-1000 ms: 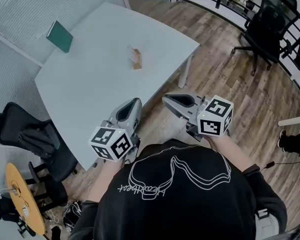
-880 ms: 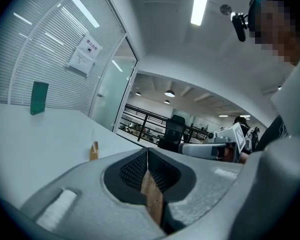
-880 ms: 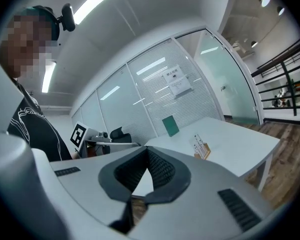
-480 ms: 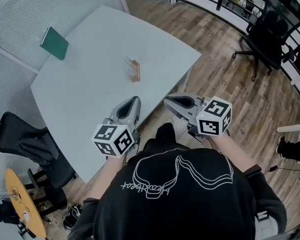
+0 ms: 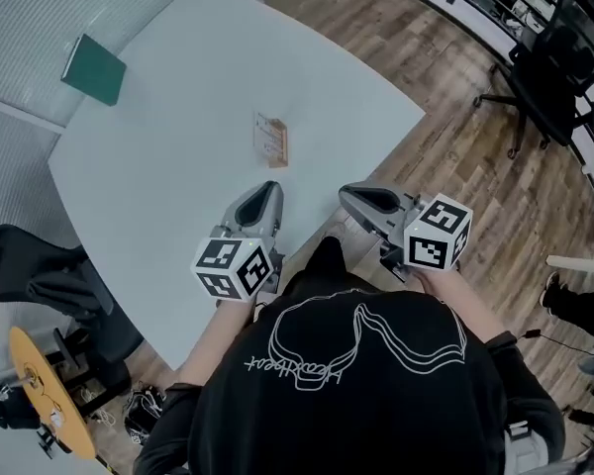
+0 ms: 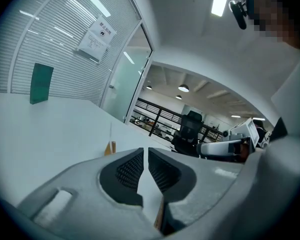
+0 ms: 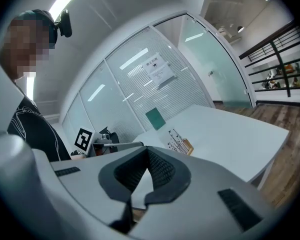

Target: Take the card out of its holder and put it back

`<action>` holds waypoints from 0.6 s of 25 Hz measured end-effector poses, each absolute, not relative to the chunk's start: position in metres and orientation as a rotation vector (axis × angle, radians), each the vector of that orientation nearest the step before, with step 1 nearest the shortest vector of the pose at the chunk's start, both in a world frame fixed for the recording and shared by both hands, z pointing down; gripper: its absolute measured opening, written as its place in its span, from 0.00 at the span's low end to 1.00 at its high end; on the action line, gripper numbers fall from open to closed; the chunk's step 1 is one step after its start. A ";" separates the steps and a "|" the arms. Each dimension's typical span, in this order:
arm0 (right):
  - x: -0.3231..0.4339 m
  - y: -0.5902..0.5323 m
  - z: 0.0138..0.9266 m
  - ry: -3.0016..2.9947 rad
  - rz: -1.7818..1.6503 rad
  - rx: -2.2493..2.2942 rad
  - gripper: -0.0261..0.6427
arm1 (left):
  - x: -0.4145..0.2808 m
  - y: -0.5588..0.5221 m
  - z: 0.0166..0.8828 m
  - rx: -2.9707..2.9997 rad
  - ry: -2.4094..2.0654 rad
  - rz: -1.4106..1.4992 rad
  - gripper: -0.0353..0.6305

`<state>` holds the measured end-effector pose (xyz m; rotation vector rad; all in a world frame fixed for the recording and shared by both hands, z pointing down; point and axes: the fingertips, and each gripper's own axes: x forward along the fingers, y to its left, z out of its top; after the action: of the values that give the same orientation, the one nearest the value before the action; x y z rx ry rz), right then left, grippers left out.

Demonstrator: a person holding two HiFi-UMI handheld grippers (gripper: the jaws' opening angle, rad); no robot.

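Note:
A small wooden card holder (image 5: pixel 271 139) with a clear card upright in it stands near the middle of the pale table (image 5: pixel 178 176). It also shows in the left gripper view, where the card holder (image 6: pixel 110 146) is just beyond the jaws, and in the right gripper view, where the card holder (image 7: pixel 180 143) is ahead to the right. My left gripper (image 5: pixel 264 193) hovers over the table's near edge, shut and empty. The right gripper (image 5: pixel 359 197) hangs off the table's edge over the floor, also shut and empty. Both are well short of the holder.
A green book (image 5: pixel 93 69) lies at the table's far left. A black office chair (image 5: pixel 549 77) stands on the wooden floor at the right. Another dark chair (image 5: pixel 49 275) and a small round yellow table (image 5: pixel 40 384) are at the near left.
Both grippers have moved forward toward the table and a little down. The left one is now over the table's edge. Their jaws stay shut.

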<state>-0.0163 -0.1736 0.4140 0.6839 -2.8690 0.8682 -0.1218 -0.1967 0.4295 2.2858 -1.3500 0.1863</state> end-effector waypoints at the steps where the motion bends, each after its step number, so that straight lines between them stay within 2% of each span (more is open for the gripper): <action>1: -0.018 -0.177 0.419 -2.861 0.882 0.680 0.05 | -0.126 -0.202 0.434 2.270 -1.361 0.190 0.08; 4: -0.021 -0.188 0.436 -2.834 0.926 0.679 0.05 | -0.138 -0.219 0.448 2.229 -1.395 0.202 0.09; 8: -0.024 -0.199 0.449 -2.811 0.945 0.685 0.05 | -0.145 -0.240 0.463 2.211 -1.403 0.232 0.19; 15: -0.019 -0.212 0.475 -2.771 1.028 0.730 0.05 | -0.157 -0.275 0.490 2.156 -1.497 0.258 0.27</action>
<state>-0.0191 -0.2121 0.4751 0.7303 -2.7712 1.0281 -0.1569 -0.2748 0.4904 2.1563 -1.4969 0.2579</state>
